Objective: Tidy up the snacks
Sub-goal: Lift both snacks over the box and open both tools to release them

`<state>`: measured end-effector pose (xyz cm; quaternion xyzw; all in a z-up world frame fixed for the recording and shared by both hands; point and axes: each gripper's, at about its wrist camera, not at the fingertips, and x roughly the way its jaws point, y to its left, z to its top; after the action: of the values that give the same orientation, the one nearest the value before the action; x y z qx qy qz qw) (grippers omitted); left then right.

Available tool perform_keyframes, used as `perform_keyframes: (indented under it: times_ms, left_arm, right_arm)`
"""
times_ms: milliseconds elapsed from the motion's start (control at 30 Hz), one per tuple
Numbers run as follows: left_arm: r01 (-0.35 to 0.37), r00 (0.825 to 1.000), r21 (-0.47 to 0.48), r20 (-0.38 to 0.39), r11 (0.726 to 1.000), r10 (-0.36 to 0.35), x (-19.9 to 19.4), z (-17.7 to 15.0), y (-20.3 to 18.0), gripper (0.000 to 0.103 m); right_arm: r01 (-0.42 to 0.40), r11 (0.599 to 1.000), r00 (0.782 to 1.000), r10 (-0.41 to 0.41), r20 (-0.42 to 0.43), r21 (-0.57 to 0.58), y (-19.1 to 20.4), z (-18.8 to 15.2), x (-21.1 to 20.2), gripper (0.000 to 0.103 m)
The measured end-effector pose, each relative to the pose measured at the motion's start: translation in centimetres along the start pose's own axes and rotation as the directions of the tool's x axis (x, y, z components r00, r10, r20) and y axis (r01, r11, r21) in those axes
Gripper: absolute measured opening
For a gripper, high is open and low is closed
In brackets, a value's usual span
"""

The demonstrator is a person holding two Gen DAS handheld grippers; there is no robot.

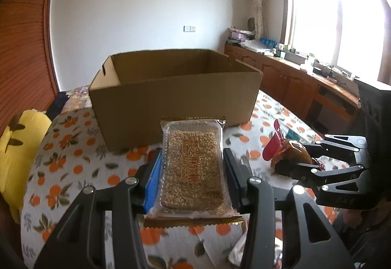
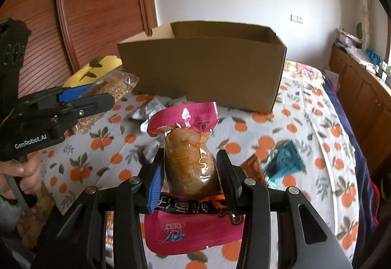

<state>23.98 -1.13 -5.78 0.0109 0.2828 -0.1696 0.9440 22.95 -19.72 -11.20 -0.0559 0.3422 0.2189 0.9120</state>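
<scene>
We are mid-carry, with a snack in each hand and the open cardboard box ahead. The left gripper has its jaws clamped on the sides of a clear-wrapped sesame candy bar, held clear of the orange-print tablecloth. The right gripper has its jaws closed on a vacuum-packed brown snack pouch with a pink header.

Next, we judge, each pack must rise over the box's near wall before release. That wall is the edge to clear. The two grippers sit close side by side, so going in one at a time seems safer. Loose packets, including a teal packet, lie on the cloth to the right.
</scene>
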Motion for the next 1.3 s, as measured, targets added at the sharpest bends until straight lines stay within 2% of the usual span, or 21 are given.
perform_keyframes:
  times_ms: [333, 633, 700, 867, 967, 1100, 1300]
  left_arm:
    - [0.024, 0.996, 0.014, 0.083, 1.0, -0.025, 2.2, 6.1, 2.7, 0.046]
    - [0.022, 0.994, 0.023, 0.109, 0.999, -0.024, 4.7, 11.3, 6.1, 0.046]
    - [0.021, 0.994, 0.029, 0.103, 0.999, -0.024, 5.3, 12.0, 6.6, 0.046]
    - [0.006, 0.994, 0.059, 0.111, 0.998, -0.012, 6.6, 13.2, 7.2, 0.046]
    - [0.024, 0.994, 0.033, 0.11, 0.999, -0.028, 7.5, 13.8, 8.0, 0.046]
    - [0.021, 0.993, 0.004, 0.115, 1.0, -0.021, 8.7, 13.8, 8.7, 0.047]
    - [0.0, 0.997, -0.03, 0.08, 1.0, 0.003, 10.8, 12.6, 9.6, 0.047]
  right_arm:
    - [0.002, 0.999, 0.997, 0.001, 0.08, -0.037, -2.1, 7.0, 0.3, 0.042]
    - [-0.02, 0.997, 0.99, 0.03, 0.138, -0.071, -4.0, 13.9, 2.0, 0.041]
    - [-0.006, 0.997, 0.991, 0.016, 0.132, -0.078, -4.2, 15.1, 2.6, 0.038]
    - [-0.008, 0.993, 0.989, 0.026, 0.143, -0.121, -3.8, 17.3, 3.5, 0.036]
    - [0.008, 0.99, 0.989, 0.013, 0.148, -0.143, -3.4, 18.5, 4.1, 0.036]
    - [-0.018, 0.993, 0.986, 0.037, 0.162, -0.121, -4.0, 19.6, 4.4, 0.036]
    - [0.021, 0.995, 0.985, -0.004, 0.171, -0.096, -4.6, 20.0, 6.5, 0.036]
